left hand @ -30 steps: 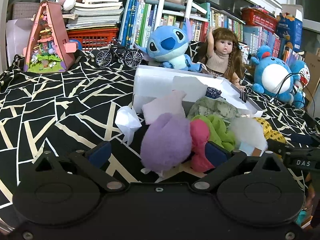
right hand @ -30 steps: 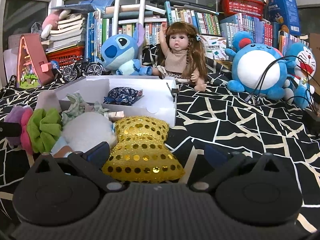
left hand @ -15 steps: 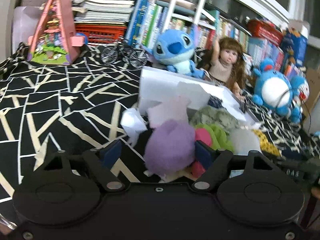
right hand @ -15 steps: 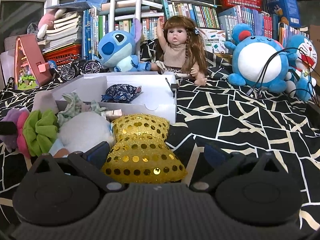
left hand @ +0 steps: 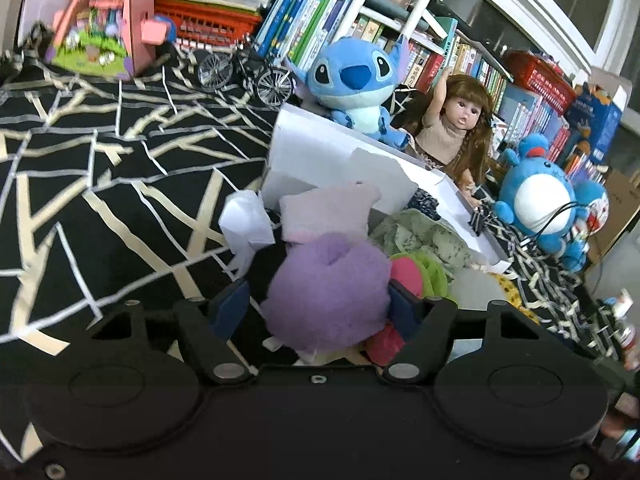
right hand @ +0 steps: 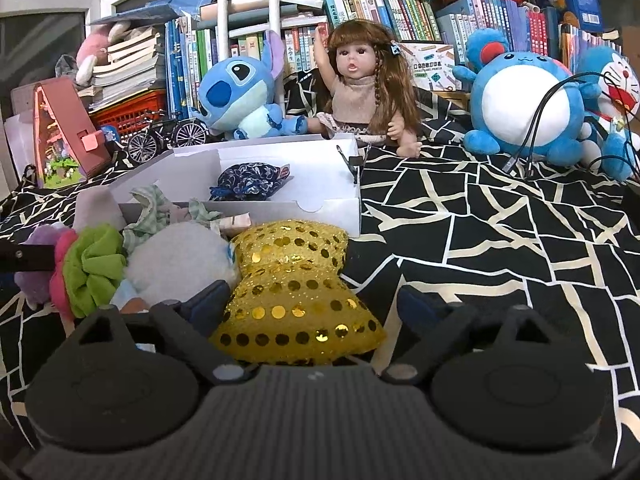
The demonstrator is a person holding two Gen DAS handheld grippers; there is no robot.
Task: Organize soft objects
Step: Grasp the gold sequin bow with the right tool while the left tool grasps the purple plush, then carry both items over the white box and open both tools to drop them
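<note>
Purple plush pompom (left hand: 328, 292): lay between the blue pads of the left gripper (left hand: 316, 308), jaws spread around it, the right pad touching or nearly so, the left pad apart; grip not yet firm.

Gold sequinned bow (right hand: 292, 292): lay between the fingers of the right gripper (right hand: 308, 308), jaws spread wide, right pad well clear of it.

White box (right hand: 280, 184): open, just behind the pile on the black patterned counter (right hand: 500, 240); held one dark blue floral pouch (right hand: 250, 176).

Pink and green scrunchie (right hand: 86, 268) and white fluffy item (right hand: 176, 264): pressed against the pompom and bow.

Risks, as judged: a closing left jaw could catch the scrunchie with the pompom; soft pile might compress and slip out; the slick sequins could slide from an off-centre pinch; a lift might drag neighbours off the heap.
</note>
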